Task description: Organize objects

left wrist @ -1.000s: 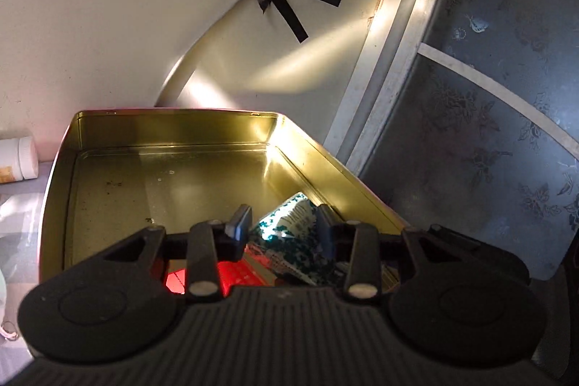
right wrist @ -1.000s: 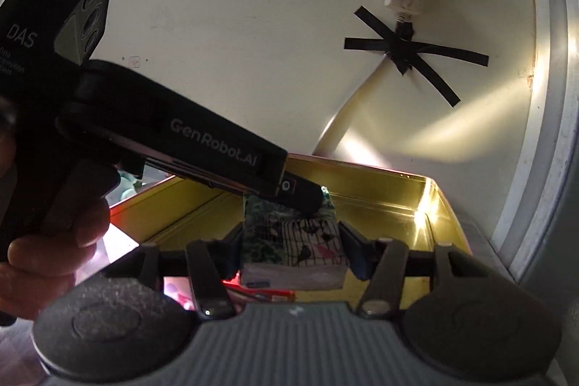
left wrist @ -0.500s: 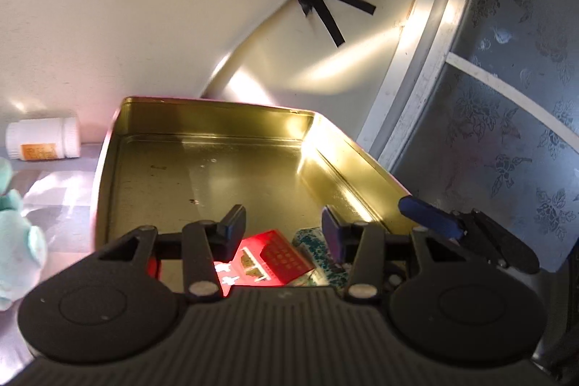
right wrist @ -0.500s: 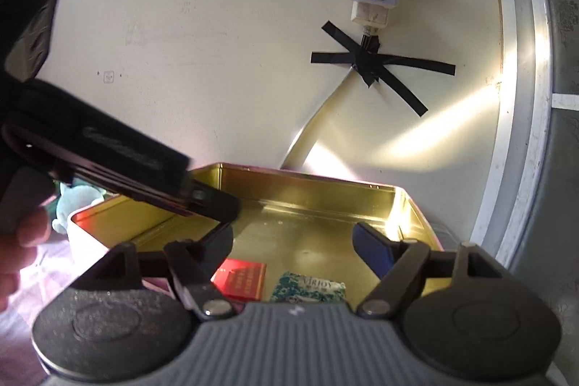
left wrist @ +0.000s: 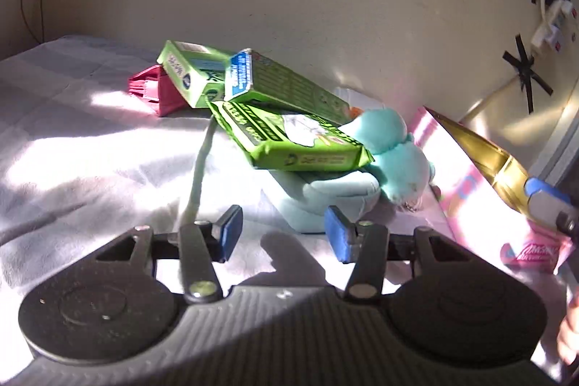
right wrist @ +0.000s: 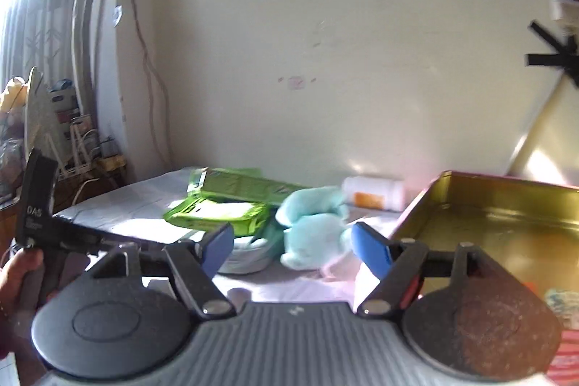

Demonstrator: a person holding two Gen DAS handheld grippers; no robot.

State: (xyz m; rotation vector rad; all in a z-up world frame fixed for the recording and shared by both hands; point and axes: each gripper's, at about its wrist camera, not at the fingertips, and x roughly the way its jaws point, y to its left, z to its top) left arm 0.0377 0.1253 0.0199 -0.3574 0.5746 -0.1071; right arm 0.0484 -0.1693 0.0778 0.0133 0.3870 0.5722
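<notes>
Gold tin (right wrist: 506, 216) behind us, we swing both empty, parted hand-held grippers, left (left wrist: 283, 234) and right (right wrist: 289, 246), toward the green packets (left wrist: 289, 136): next pickup.

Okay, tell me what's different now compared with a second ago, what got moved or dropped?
Both grippers let go of the small packets they had carried into the gold tin and swung away to the pile on the bed. The left gripper now faces the teal plush and green packs; the right gripper has just been closing slightly, nothing between its jaws. The tin and the pile stayed put.
</notes>
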